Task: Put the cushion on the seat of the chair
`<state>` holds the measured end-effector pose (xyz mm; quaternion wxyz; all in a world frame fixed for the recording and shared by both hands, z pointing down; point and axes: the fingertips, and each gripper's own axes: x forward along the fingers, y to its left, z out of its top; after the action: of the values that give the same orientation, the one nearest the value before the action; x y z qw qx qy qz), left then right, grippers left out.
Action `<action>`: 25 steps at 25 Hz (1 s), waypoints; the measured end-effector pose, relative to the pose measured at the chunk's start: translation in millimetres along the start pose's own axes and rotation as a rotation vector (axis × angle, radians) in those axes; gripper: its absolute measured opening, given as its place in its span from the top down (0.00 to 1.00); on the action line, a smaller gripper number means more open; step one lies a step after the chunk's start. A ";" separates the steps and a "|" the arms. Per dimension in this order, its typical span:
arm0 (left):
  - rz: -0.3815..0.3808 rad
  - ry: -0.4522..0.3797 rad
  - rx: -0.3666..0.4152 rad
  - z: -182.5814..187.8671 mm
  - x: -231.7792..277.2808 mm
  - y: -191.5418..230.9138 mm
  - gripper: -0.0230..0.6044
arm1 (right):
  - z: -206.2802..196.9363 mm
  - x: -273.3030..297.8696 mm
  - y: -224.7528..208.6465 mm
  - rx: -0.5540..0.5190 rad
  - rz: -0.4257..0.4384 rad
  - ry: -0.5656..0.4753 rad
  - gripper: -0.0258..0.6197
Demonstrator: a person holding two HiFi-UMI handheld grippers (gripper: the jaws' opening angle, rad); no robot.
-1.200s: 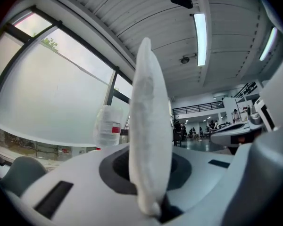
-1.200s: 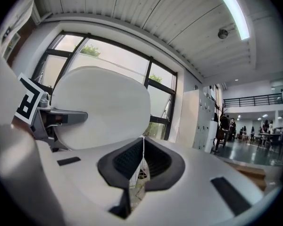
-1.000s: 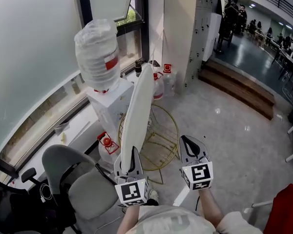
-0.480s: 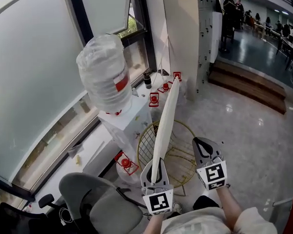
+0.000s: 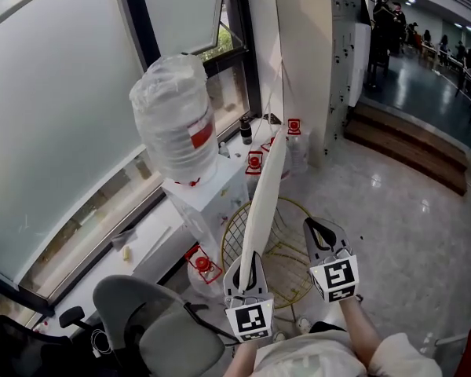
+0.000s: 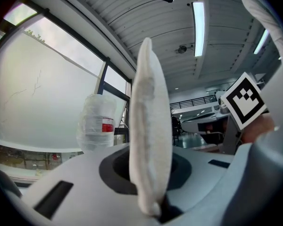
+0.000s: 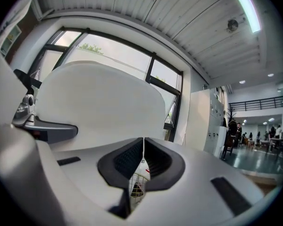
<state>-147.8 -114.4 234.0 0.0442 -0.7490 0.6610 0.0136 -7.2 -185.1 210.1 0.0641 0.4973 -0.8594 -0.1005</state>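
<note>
Cushion (image 5: 264, 191): a thin white pad, seen edge-on from the head view, standing upright with its lower edge pinched in the left claw (image 5: 248, 267). In the left gripper view the dark pads press on the cushion's bottom rim, and it rises straight up from between them. It is held in the air. From above it overlaps the wire chair (image 5: 292, 250), a round gold frame standing on the floor (image 5: 392, 210) just beyond both claws, and it does not rest on the seat.

The right claw (image 5: 320, 230) is beside the left, apart from the cushion and clenched on nothing. Its own view shows the two pads meeting in a thin line, with gold wires glimpsed below them.

Left of the wire chair a white dispenser (image 5: 212, 199) carries an upturned bottle (image 5: 177, 120), next to the window (image 5: 55, 93). A grey office chair (image 5: 153, 328) stands at lower left.
</note>
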 end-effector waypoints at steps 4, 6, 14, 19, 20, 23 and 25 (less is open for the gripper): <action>0.021 -0.017 -0.011 5.9 19.2 -4.3 0.88 | 4.5 9.1 -14.6 0.040 0.023 -0.034 0.93; 0.029 -0.001 -0.003 3.9 30.8 -9.1 0.88 | 7.0 13.7 -20.6 0.052 0.046 -0.055 0.93; 0.108 -0.021 -0.010 6.1 76.2 -37.8 0.88 | -11.2 26.6 -50.1 0.061 0.133 -0.063 0.93; 0.156 -0.026 -0.004 9.2 100.8 -44.1 0.88 | -15.8 40.1 -74.4 0.091 0.184 -0.063 0.93; 0.166 -0.022 0.000 9.3 103.2 -44.7 0.88 | -14.3 41.1 -77.3 0.092 0.194 -0.067 0.93; 0.180 -0.015 -0.008 6.1 107.3 -46.8 0.88 | -15.7 45.7 -82.1 0.095 0.209 -0.069 0.93; 0.178 -0.013 -0.017 3.3 110.2 -43.9 0.88 | -17.6 50.6 -78.8 0.096 0.216 -0.070 0.93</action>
<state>-90.3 -217.7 224.1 0.0408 -0.6876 0.7244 0.0280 37.7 -269.2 209.0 0.0206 0.4006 -0.9134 -0.0688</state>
